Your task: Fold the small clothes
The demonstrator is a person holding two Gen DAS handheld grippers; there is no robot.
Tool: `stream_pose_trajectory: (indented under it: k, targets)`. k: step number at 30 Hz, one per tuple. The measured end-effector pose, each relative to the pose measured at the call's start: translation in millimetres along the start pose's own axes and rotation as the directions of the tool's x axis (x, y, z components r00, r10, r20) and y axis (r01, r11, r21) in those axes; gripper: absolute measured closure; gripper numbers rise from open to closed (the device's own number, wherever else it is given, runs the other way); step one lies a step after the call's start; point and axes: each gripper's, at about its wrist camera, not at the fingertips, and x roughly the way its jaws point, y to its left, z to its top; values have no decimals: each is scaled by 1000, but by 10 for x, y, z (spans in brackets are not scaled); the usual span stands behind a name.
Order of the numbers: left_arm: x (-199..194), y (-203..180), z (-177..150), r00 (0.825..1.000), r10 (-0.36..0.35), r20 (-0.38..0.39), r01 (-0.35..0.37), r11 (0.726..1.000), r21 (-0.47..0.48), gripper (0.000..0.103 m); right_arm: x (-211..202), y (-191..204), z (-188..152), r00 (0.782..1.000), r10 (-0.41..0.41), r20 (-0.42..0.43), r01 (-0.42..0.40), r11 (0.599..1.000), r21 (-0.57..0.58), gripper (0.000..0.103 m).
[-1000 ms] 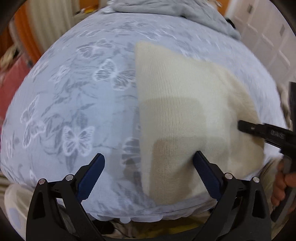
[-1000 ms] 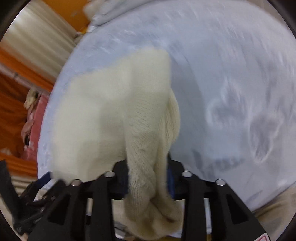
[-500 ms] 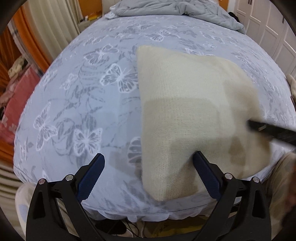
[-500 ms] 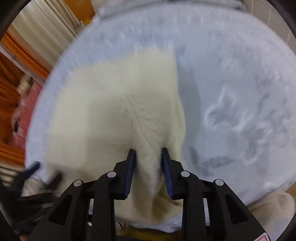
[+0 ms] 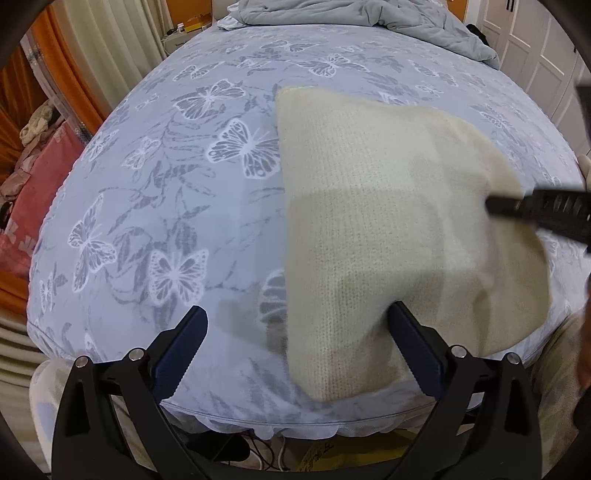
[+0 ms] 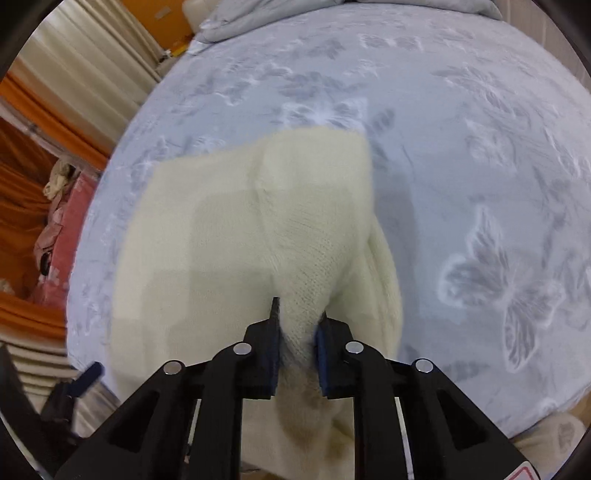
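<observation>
Bed (image 5: pixel 155 206), widest of all, under a pale blue sheet printed with white and grey butterflies; sheet edge ruffled along the near side.

Grey duvet (image 5: pixel 369 14) bunched at the far end of the bed, well apart from everything else.

Cream knit (image 5: pixel 388 206), a small ribbed garment, spread over the near right part of the bed, reaching down to the near edge. Left edge straight, far left corner square; lying mostly flat toward the left. Near right portion gathered up into a soft ridge (image 6: pixel 295 266), pulled off the sheet, with a second thick layer rolled beside it toward the right. Shadows fall across its middle in blocky patches.

Left gripper (image 5: pixel 295 347), over the near edge of the bed: jaws spread wide, gripping nothing; knit's near left corner lies below, between the blue pads, neither pad pressing on it.

Right gripper (image 6: pixel 295 332), at the near right side of the knit: jaws closing, nearly together, a fold of cream fabric pinched between the pads and bulging out behind them. Seen from the left wrist as a dark blurred bar (image 5: pixel 539 214) coming in from the right edge onto the knit.

No containers in view.
</observation>
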Motion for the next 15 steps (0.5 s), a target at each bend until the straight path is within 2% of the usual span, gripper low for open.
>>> stream_pose_trajectory:
  k: [3,4,5,6,7,9,10,13,15]
  targets:
    - [-16,38,28,1000,10,10,-10,1000,-6,5,-115,178,104,999,3,54,0,998,-60,90]
    - [-5,59,36,1000,14,10,-14,1000,-16,5,-15,148,107,999,-16,39,18,998,-57,90]
    - [20,71,42,1000,9,1,-9,1000,-23,5,183,71,93,998,-57,-14,56,997,-49,89]
    - [45,77,47,1000,0,-9,-1,1000,-23,5,397,-24,52,993,-90,-76,86,995,-43,85]
    - [75,72,51,1000,-13,-21,12,1000,-21,5,440,-87,30,994,-87,-70,86,996,-24,80]
    - [100,43,51,1000,-8,-22,8,1000,-7,5,290,-198,47,998,-6,-55,10,997,80,79]
    - [94,33,50,1000,3,-18,-3,1000,5,5,183,-213,41,999,10,-38,-6,994,108,78]
    - [65,33,38,1000,9,-15,-9,1000,7,5,-289,-157,-91,998,31,59,-36,996,84,78]
    - [66,42,26,1000,5,-17,-6,1000,-9,5,-372,-136,-239,999,30,44,-33,997,67,78]
